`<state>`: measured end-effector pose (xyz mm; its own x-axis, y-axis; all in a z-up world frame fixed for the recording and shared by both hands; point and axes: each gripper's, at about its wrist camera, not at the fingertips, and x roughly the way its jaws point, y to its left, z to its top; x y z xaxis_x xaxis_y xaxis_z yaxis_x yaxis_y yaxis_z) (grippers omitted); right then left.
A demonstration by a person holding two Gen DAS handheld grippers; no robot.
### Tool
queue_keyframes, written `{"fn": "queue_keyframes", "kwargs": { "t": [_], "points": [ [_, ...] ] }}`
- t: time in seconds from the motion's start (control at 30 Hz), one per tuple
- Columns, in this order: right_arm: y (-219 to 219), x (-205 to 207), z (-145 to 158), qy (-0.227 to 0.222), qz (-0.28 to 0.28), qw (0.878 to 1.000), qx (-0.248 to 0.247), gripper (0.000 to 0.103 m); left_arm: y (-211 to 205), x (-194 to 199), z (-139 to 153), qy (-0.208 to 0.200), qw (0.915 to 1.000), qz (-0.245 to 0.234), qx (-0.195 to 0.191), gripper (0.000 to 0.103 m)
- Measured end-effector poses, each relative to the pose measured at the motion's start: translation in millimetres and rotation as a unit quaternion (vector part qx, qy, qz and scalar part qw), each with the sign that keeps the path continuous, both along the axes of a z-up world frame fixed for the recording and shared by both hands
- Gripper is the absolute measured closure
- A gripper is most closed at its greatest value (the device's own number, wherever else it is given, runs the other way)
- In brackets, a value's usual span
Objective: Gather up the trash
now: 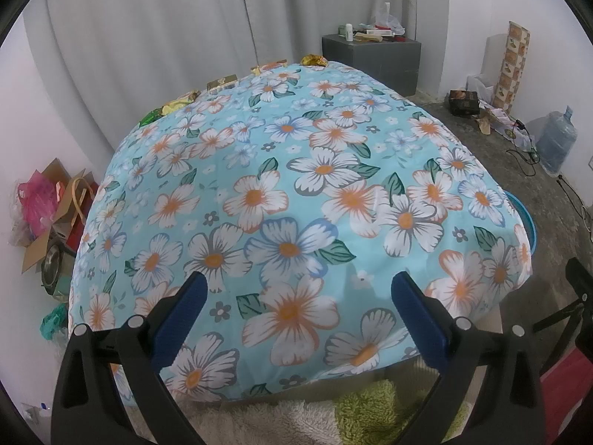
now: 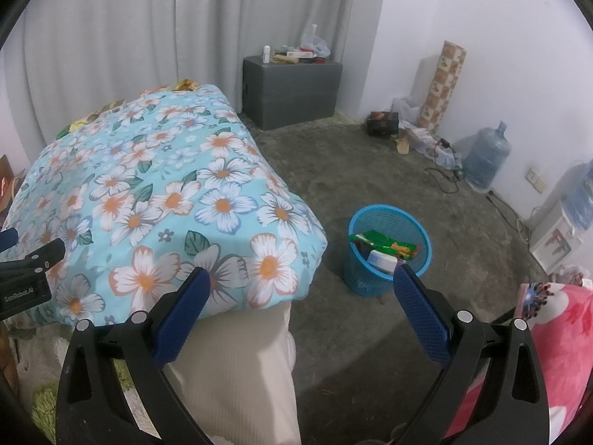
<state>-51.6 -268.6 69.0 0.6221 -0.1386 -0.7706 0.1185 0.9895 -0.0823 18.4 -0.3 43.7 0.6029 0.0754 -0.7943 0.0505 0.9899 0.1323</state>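
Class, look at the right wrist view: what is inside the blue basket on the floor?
Inside the blue basket lie green wrappers with orange print and a white box-like piece. Whatever sits beneath them is covered, and the right gripper finger hides part of the rim.

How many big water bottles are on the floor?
2: one blue water jug by the white wall, another jug at the right edge atop a dispenser. Others may be hidden.

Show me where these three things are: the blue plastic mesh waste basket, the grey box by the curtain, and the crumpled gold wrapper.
blue plastic mesh waste basket (image 2: pixel 420 222): right wrist view, far rim.
grey box (image 2: pixel 292 92): right wrist view, front face.
crumpled gold wrapper (image 1: pixel 313 60): left wrist view, its middle.
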Motion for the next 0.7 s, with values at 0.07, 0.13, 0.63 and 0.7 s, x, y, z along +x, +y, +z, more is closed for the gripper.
{"fn": "queue_keyframes", "kwargs": {
  "t": [0.07, 0.13, 0.63, 0.7],
  "points": [
    [0.5, 0.0, -0.1, 0.0, 0.0, 1.0, 0.0, 0.008, -1.1, 1.0, 0.5, 0.0, 1.0, 0.0, 0.0, 0.006],
    [0.1, 0.1, -0.1, 0.0, 0.0, 1.0, 0.0, 0.008, 0.0, 0.4, 0.0, 0.0, 1.0, 0.0, 0.0, 0.006],
    [-0.2, 0.3, -0.3, -0.001, 0.002, 1.0, 0.002, 0.008, 0.8, 0.1, -0.4, 0.001, 1.0, -0.001, 0.001, 0.006],
    [-0.1, 0.4, -0.4, -0.001, 0.002, 1.0, 0.002, 0.008, -0.4, 0.6, 0.1, 0.001, 1.0, -0.001, 0.001, 0.006]
  ]
}}
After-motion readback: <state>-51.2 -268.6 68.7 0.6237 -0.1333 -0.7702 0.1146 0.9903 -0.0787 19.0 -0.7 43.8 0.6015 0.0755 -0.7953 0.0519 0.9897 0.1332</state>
